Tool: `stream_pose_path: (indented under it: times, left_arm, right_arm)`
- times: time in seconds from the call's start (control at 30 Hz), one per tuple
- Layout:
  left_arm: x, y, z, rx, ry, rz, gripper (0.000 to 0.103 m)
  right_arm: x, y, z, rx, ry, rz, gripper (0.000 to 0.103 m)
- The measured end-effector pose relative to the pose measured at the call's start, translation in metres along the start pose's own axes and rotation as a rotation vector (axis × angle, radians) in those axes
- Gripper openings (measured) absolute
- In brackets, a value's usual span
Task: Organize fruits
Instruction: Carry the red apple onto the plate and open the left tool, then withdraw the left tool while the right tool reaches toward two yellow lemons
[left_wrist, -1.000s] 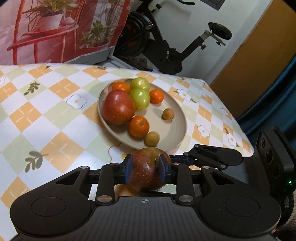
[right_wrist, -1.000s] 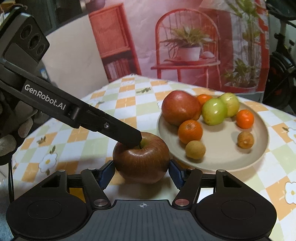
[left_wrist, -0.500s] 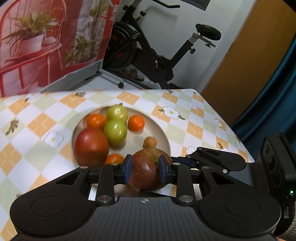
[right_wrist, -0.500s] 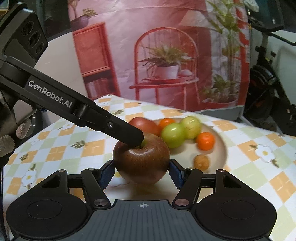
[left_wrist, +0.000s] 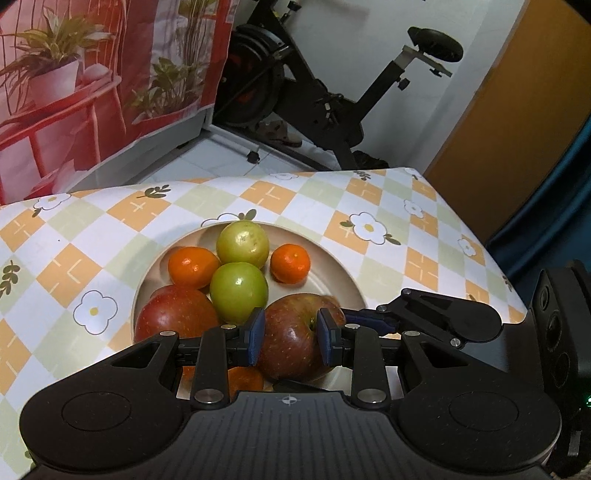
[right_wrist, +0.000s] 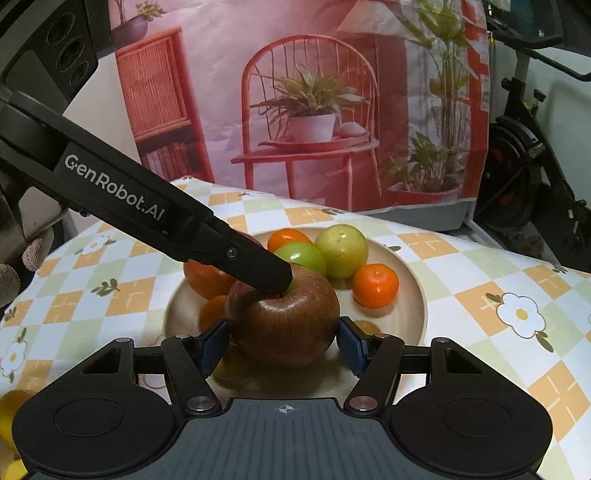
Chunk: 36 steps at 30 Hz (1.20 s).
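Observation:
My left gripper is shut on a dark red apple, top and bottom. My right gripper is shut on the same apple, at its sides. The apple hangs over the near part of a beige plate. On the plate lie a big red apple, two green fruits, and small oranges. In the right wrist view the plate holds the green fruits and an orange.
The table has a checked flower-print cloth. Its far edge and right corner are near the plate. An exercise bike and a printed red backdrop stand beyond. A yellow object shows at the lower left.
Both grippers have carried the dark red apple forward from the cloth in front of the plate to above the plate's near part. The grip has not changed.

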<state>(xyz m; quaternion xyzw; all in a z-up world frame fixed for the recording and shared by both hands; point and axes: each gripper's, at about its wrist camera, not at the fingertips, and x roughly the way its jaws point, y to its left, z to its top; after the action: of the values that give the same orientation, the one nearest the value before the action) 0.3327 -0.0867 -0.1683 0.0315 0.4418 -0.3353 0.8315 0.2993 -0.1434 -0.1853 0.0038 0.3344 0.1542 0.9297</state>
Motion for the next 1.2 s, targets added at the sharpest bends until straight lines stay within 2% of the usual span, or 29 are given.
stream_pose_path:
  times: [0.2,0.4,0.6,0.67,0.87,1.03,1.2]
  left_arm:
    - [0.003,0.001,0.002,-0.010,-0.011,0.011,0.032]
    - [-0.012,0.006,-0.001,-0.034,-0.044,0.040,0.035]
    - [-0.041,0.006,-0.011,-0.053,-0.095,0.075,0.041]
    - [-0.052,0.005,-0.016,-0.062,-0.113,0.099,0.048]
    - [-0.090,0.001,-0.036,-0.069,-0.168,0.189,0.059]
    - [-0.119,-0.002,-0.062,-0.094,-0.202,0.256,0.060]
    - [-0.138,-0.009,-0.092,-0.102,-0.227,0.320,0.060]
  right_arm:
    - [0.007,-0.005,0.000,0.015,0.001,0.002,0.060]
    - [0.006,-0.003,0.003,0.044,0.011,-0.015,0.062]
    - [-0.014,0.001,0.007,0.055,-0.019,-0.009,0.070]
    - [-0.025,0.004,0.007,0.063,-0.039,-0.012,0.074]
    - [-0.060,0.013,0.004,0.089,-0.109,-0.027,0.089]
    - [-0.086,0.023,-0.004,0.135,-0.156,-0.021,0.103]
    - [-0.100,0.043,-0.019,0.129,-0.132,-0.025,0.103]
